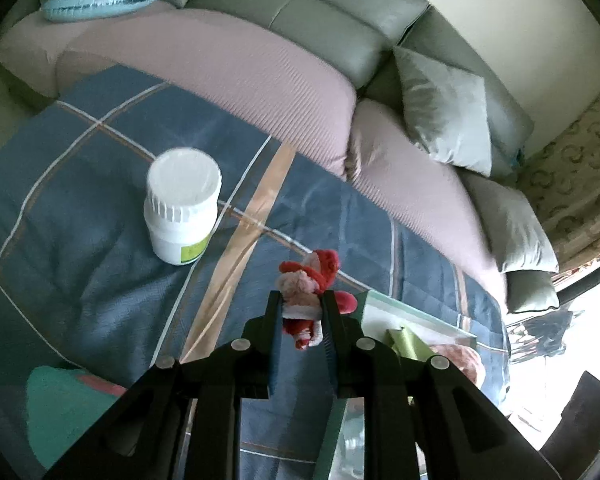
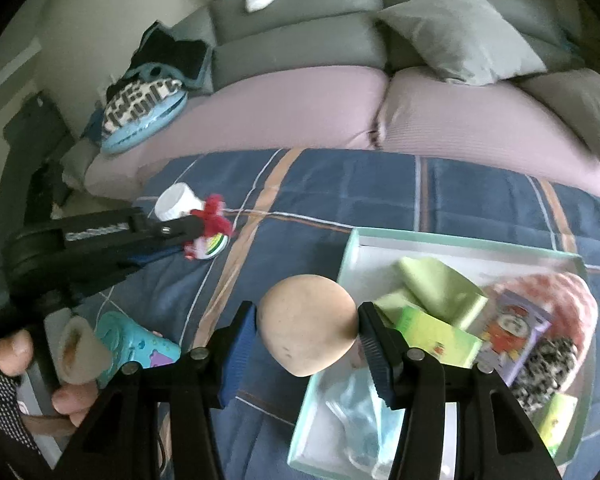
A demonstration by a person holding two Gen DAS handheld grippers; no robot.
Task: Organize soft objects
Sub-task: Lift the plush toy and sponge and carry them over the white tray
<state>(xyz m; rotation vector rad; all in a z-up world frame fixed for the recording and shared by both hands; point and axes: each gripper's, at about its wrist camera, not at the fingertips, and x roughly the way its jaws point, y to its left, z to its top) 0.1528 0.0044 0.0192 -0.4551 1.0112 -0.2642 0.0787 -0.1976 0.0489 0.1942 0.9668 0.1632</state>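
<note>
Right wrist view: beige ball clamped between right gripper fingers, held above blue plaid blanket, just beside tray. Left gripper fingers clamped on small red plush toy (Santa-like), lifted off blanket. Tray already holds green cloth, boxes, knit item. Judged midway: both held items not yet in tray; teal toy, white jar remain outside.

We note a grey sofa against a pale wall, its seat under a mauve ribbed cover. Grey cushions lean at one end. A blue plaid quilt lies in front. Bright daylight enters at lower right of the left view.
</note>
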